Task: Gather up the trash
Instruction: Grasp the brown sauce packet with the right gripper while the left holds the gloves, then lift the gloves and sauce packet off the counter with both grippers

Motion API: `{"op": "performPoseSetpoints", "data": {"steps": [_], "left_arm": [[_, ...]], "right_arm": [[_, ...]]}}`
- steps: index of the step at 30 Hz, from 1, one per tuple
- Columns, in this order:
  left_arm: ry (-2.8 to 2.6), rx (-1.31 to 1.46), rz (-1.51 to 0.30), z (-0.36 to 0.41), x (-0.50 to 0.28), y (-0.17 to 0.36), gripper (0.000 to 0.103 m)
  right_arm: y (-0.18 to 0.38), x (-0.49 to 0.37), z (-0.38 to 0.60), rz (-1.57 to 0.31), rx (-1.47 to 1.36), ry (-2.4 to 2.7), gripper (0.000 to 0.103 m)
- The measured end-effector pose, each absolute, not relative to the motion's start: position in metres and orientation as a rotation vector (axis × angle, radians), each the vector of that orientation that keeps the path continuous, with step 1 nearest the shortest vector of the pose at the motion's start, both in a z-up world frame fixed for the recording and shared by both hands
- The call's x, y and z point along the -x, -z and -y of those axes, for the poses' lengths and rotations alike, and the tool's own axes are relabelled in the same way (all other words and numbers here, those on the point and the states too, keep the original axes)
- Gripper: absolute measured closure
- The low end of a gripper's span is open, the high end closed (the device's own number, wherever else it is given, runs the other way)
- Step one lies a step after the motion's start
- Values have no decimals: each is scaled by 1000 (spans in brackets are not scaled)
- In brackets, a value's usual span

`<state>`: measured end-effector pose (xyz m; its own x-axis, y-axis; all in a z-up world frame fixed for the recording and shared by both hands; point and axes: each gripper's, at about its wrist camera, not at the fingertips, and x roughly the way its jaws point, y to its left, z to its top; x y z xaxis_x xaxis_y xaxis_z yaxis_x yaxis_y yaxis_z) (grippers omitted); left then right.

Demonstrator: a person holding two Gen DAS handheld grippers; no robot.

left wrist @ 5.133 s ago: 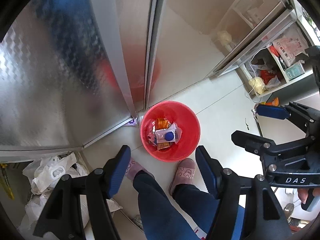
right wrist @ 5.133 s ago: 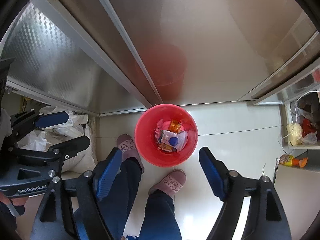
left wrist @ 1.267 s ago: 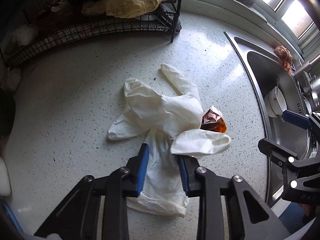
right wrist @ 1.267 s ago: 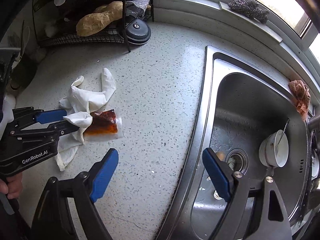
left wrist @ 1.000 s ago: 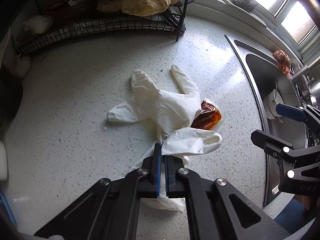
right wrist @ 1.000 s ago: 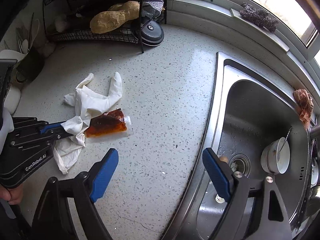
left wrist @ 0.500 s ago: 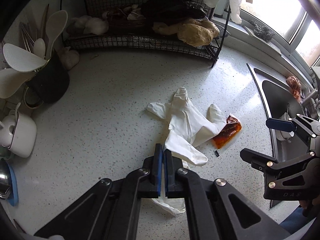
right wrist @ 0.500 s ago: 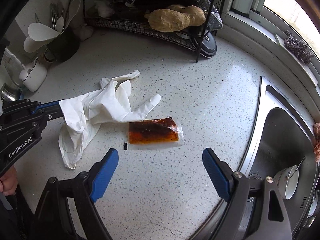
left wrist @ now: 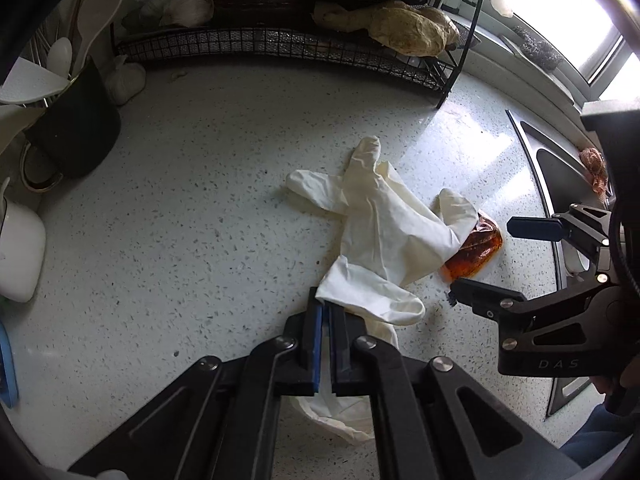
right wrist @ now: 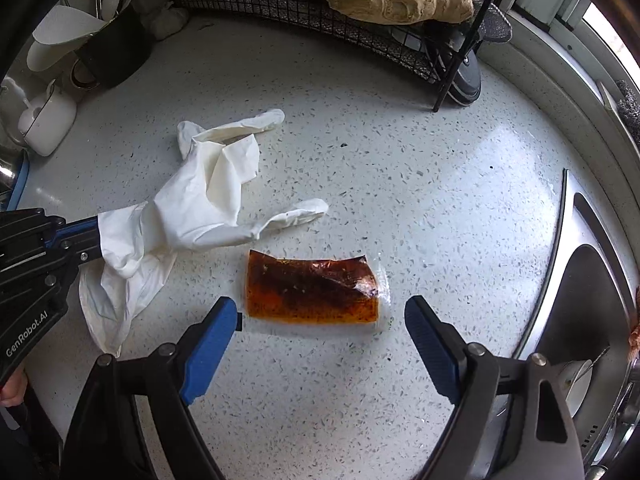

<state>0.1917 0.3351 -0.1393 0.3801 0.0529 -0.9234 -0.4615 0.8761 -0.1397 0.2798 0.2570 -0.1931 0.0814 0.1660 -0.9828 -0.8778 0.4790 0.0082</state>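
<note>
Jaws pinch gloves on one side, gape over sauce packet on the other

Left gripper (left wrist: 325,312) has its jaws nearly together, easing apart a shade, with the white gloves (left wrist: 384,228) pinched at the cuff between the pads, so the bundle trails forward from the tips and partly drags on the speckled counter (right wrist: 400,152), probably to clear the trash beneath. Right gripper (right wrist: 322,320) stands wide open, holding nothing, pointing down with the sauce packet (right wrist: 312,292) lying flat on the counter between and just ahead of its fingertips, likely lined up for a pinch. Beyond lie the wire rack (right wrist: 360,32) and, to the right, the sink (right wrist: 592,300).
</note>
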Motion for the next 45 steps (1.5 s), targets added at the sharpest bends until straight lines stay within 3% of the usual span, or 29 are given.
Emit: {"op": "performPoseSetpoints", "data": {"steps": [5, 9, 14, 15, 18, 22, 45], "left_arm": [[-281, 452, -1159, -333, -205, 146, 83], [-256, 501, -1165, -330, -206, 150, 83], [-276, 408, -1166, -316, -207, 150, 85], [-285, 383, -1173, -312, -208, 150, 93], [-292, 323, -1186, -302, -211, 150, 101], [-312, 326, -1169, -294, -206, 149, 102], [-289, 316, -1027, -220, -165, 76, 102]], "right_arm": [[203, -280, -262, -1291, 689, -910, 18], [201, -284, -261, -1267, 660, -921, 25], [198, -283, -264, -1205, 711, -932, 60], [197, -284, -265, -1200, 707, -935, 65], [197, -285, -262, -1203, 684, -946, 87], [193, -283, -243, -1248, 624, -971, 97], [116, -245, -97, -1135, 437, -995, 101]]}}
